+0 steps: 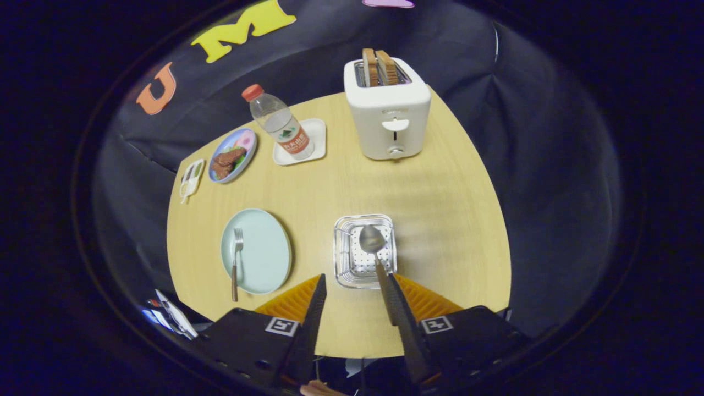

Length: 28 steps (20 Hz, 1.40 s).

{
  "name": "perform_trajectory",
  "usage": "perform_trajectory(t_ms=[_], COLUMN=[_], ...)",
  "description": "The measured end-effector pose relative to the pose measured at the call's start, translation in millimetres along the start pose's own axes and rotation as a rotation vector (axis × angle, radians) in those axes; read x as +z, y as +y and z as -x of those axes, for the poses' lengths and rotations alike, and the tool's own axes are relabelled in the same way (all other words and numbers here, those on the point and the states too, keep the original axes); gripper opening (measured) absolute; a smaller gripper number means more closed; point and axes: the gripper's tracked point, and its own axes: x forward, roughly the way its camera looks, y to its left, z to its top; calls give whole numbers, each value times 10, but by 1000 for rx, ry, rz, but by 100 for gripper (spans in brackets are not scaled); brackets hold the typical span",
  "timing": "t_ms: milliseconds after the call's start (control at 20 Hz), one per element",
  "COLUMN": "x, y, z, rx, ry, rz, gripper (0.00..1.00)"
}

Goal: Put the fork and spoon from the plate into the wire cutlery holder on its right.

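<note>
Over the wire cutlery holder point(365, 250), your tongs point(355, 289) stand spread. The spoon point(373, 242) has its bowl inside the holder and its handle running back along the right finger; whether that finger touches it, you cannot tell. Nothing pinches it, so it may tip over the rim and slide onto the counter point(440, 220) if you pull back carelessly. The fork point(236, 261) lies on the plate point(264, 250) left of the holder, still to fetch; its thin handle could slip when gripped. Spoon handle end is hidden behind the finger.
</note>
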Motion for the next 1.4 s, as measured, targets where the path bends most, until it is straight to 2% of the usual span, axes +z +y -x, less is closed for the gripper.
perform_trajectory(t_ms=[150,450,900,1400], x=[-35,-223,-760,-1075], y=[150,569,1232,2013], z=[-5,-82,-421,-884], rx=[19,29,34,-14], ry=[-56,-97,18,86], rz=[43,99,180,161], gripper=[97,97,97,97])
